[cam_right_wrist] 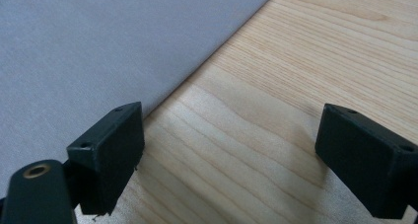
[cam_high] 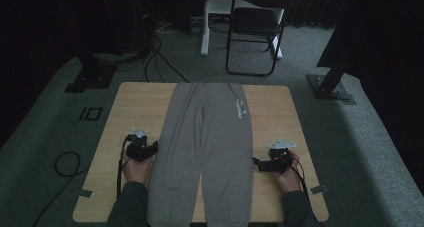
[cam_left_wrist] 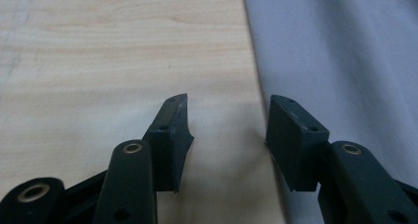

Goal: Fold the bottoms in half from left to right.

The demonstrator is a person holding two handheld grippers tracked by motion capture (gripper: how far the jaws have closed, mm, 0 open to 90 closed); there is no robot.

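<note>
Grey trousers (cam_high: 202,147) spread flat down the middle of the high view on a light wooden table (cam_high: 135,99), waistband toward the upper edge of the tabletop, leg cuffs at the bottom edge of the frame, a small white print (cam_high: 241,108) near the waistband at the right; left gripper (cam_high: 151,151) at lower left of the high view, just beside the trousers' left edge, held in a hand (cam_high: 135,168) coming up from the bottom; right gripper (cam_high: 258,164) at lower right, just beside the trousers' right edge, held in the other hand (cam_high: 290,174); in the left gripper view, left gripper (cam_left_wrist: 226,128) with jaws apart and nothing between them, bare wood below the gap, right-hand jaw over the cloth's edge, trousers (cam_left_wrist: 340,56) across the right of the frame; in the right gripper view, right gripper (cam_right_wrist: 229,152) with jaws wide apart and holding nothing, bare wood between, trousers (cam_right_wrist: 98,46) across the upper left, left-hand jaw at their edge; a folding chair (cam_high: 255,29) on the carpet at the top centre of the high view, cables (cam_high: 155,54) on the floor to its left.
</note>
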